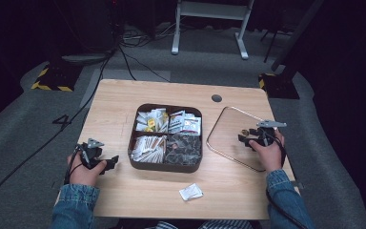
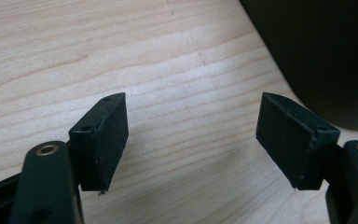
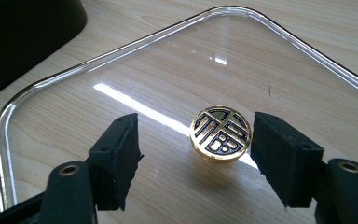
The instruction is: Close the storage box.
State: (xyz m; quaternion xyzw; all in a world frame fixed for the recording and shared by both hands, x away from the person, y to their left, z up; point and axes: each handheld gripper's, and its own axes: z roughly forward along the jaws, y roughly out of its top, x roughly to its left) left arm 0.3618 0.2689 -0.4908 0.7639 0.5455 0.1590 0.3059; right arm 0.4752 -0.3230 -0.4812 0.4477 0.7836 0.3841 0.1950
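the gold knob of the clear lid is bracketed by the right gripper, whose jaws are spread; the right pad sits just beside the knob, the left pad is apart from it. the lid is laid flat on the table, right of the dark tray of packets. left of the tray, the left gripper is held low over bare wood, jaws wide and empty. a white packet is seen near the front edge
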